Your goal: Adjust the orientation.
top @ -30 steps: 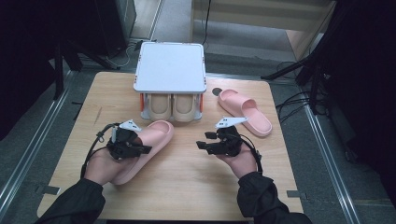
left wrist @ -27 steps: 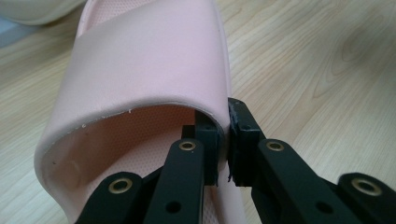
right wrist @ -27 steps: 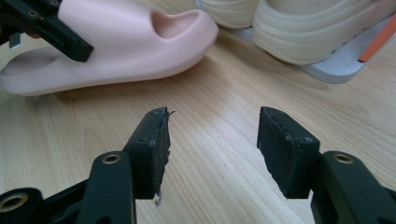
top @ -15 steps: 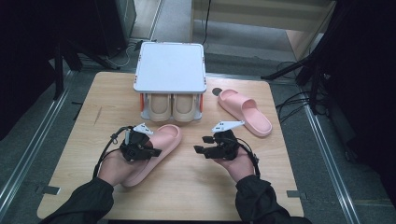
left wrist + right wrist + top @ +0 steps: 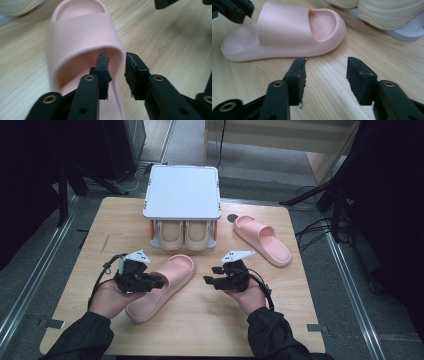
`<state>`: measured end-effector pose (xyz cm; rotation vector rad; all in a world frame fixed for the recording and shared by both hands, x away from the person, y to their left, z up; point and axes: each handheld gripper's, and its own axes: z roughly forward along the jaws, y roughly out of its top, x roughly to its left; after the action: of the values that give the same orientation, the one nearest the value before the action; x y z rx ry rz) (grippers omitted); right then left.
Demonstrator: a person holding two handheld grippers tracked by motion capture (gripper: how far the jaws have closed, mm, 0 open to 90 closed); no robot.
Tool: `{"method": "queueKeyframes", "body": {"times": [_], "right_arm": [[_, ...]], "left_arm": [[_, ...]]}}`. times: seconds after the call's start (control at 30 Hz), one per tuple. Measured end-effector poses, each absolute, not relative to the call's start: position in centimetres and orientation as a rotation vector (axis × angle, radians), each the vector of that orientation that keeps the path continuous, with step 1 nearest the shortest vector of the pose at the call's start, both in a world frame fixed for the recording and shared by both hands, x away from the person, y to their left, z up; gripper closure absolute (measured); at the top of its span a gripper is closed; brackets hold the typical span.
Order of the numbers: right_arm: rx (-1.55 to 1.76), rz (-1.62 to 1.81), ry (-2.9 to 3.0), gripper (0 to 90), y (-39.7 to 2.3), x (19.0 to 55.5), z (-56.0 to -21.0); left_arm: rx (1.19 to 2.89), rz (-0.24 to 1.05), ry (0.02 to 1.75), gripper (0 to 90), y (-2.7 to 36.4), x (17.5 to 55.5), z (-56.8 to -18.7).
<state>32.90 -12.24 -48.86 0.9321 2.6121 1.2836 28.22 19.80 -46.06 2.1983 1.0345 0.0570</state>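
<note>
A pink slipper (image 5: 175,270) lies at an angle on the wooden table (image 5: 200,325), toe toward the shoe rack. My left gripper (image 5: 155,281) is at its strap. In the left gripper view the jaws (image 5: 117,58) straddle the strap's side wall (image 5: 120,53), one jaw inside the slipper (image 5: 80,32) and one outside, with small gaps showing. They have just been opening. My right gripper (image 5: 210,276) (image 5: 325,62) stands open over bare wood just right of the slipper (image 5: 284,32). Its jaws have just been closing with nothing between them.
A second pink slipper (image 5: 262,240) lies at the back right. A small rack with a white top (image 5: 182,192) stands at the back middle, with a pair of beige shoes (image 5: 185,235) (image 5: 392,12) under it. Bare wood lies along the table's front and left.
My left hand has shifted right along the slipper, and the slipper has slid a little to the right with it. The right hand has edged left toward the slipper.
</note>
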Motion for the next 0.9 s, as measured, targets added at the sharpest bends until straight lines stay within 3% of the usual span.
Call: {"method": "queueKeyframes", "body": {"times": [0.03,0.13,0.37,0.9], "right_arm": [[0.931,1.279,2.608,63.2,-12.2,32.8,-48.9],[0.9,1.273,2.607,75.1,-11.7,32.7,-48.9],[0.842,1.29,2.643,88.8,-9.3,32.1,-49.3],[0.796,1.27,2.749,89.0,-5.1,32.4,-51.6]], "left_arm": [[2.193,0.061,1.045,77.5,20.3,28.2,-46.0],[2.178,0.073,1.08,83.5,21.7,28.6,-46.3],[2.168,0.091,1.13,85.1,23.5,29.4,-47.7],[2.134,0.059,1.206,84.2,24.2,31.1,-49.9]]}}
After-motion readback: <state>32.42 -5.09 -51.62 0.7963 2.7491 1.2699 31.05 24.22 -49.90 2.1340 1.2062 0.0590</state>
